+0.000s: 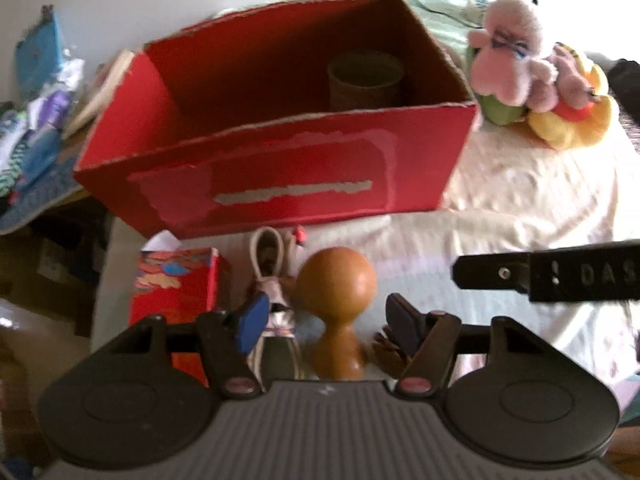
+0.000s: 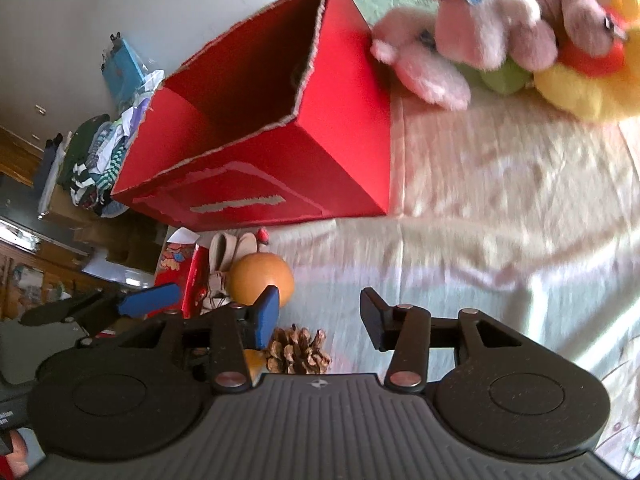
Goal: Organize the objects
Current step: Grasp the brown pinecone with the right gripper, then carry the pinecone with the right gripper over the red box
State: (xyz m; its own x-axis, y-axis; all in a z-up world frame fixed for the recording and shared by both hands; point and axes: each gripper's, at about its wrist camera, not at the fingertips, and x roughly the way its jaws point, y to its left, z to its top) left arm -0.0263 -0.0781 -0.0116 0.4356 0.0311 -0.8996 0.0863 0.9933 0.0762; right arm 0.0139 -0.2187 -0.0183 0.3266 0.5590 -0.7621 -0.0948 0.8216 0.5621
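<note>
Surface: bed, cream quilted cover, wrinkled.
Landmark: red cardboard box, torn rim, open-topped; woven basket inside.
Right of box: pink plush toys, fuzzy.
Front of box: wooden bulb-headed piece, smooth; pine cone, scaly; printed tissue carton.
Left of box: heaped clothes.
Left hand-held gripper: jaws apart, astride wooden piece, contact unclear.
Right hand-held gripper: jaws apart, empty, above cone.
</note>
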